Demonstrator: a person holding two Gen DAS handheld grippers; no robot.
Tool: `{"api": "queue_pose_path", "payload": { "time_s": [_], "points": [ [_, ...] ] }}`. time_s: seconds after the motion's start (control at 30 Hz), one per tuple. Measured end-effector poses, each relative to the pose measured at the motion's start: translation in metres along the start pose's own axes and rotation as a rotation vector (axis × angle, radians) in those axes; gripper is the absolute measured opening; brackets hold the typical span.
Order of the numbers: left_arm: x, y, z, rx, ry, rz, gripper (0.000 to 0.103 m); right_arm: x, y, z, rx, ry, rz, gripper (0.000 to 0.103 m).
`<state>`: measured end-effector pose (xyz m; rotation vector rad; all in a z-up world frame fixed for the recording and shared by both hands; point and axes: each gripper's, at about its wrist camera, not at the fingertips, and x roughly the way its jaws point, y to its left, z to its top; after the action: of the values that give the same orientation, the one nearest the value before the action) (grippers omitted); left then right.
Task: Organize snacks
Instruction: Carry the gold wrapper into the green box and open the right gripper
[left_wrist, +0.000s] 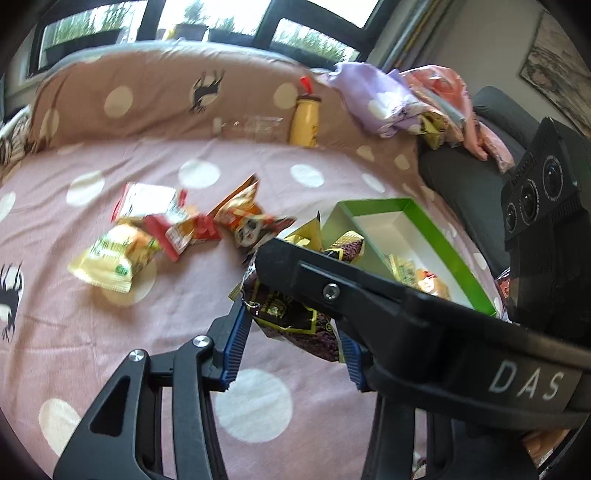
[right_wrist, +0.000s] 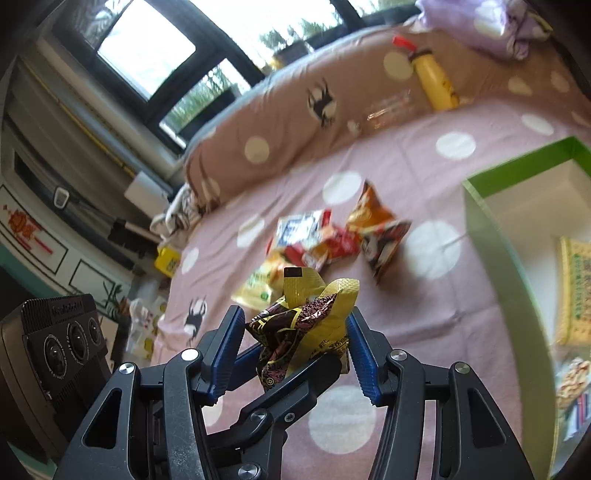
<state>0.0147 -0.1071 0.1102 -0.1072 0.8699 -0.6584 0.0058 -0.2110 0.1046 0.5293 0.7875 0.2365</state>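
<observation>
Pink bedding with white dots is covering the bed (left_wrist: 184, 306), and the snacks are being sorted on it. One dark brown and yellow snack packet (left_wrist: 291, 314) is being gripped by the left gripper (left_wrist: 295, 332), its blue fingers (left_wrist: 234, 339) being pressed against the packet's sides; the packet is being held clear of the bed. In the left wrist view, part of the right gripper's black frame is crossing in front of that packet. A second crumpled brown and yellow packet (right_wrist: 306, 325) is being clamped by the right gripper (right_wrist: 295, 343), with the blue fingers (right_wrist: 227, 343) closed on it from both sides and the wrapper bunched up between them, also lifted off the bedding.

A loose pile of snack packets (left_wrist: 162, 229) is lying in the middle of the bed: a pale yellow bag (left_wrist: 110, 258), red and white packets, and an orange bag with a cartoon face (left_wrist: 247, 218). A green box (right_wrist: 491, 236) with a white inside is sitting just beside the pile, and a few packets are already lying in it. A yellow bottle (left_wrist: 304, 122) with a red cap is leaning against the brown spotted cushion (left_wrist: 147, 92) at the far edge of the bed, below the window. Purple cloth (left_wrist: 373, 96) is bundled near it.
</observation>
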Motion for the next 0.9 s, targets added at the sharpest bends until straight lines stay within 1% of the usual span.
{"api": "queue_pose_path", "payload": {
  "time_s": [0.07,0.17,0.33,0.47,0.67,0.9],
  "points": [
    [0.002,-0.014,0.007,0.042,-0.013,-0.005,0.045,-0.014,-0.006,0.004,0.004,-0.049,0.001,0.058],
    [0.006,-0.031,0.016,0.076,-0.020,-0.032,0.044,-0.033,-0.018,0.010,0.039,-0.113,-0.002,0.058],
    [0.026,-0.067,0.023,0.147,-0.006,-0.062,0.043,-0.060,-0.044,0.013,0.099,-0.194,-0.070,0.058],
    [0.040,-0.092,0.027,0.195,-0.001,-0.096,0.042,-0.080,-0.069,0.015,0.163,-0.251,-0.087,0.058],
    [0.062,-0.122,0.028,0.240,0.038,-0.140,0.042,-0.102,-0.103,0.011,0.258,-0.306,-0.124,0.058],
    [0.084,-0.148,0.025,0.272,0.091,-0.169,0.041,-0.116,-0.133,0.005,0.355,-0.329,-0.159,0.058]
  ]
}}
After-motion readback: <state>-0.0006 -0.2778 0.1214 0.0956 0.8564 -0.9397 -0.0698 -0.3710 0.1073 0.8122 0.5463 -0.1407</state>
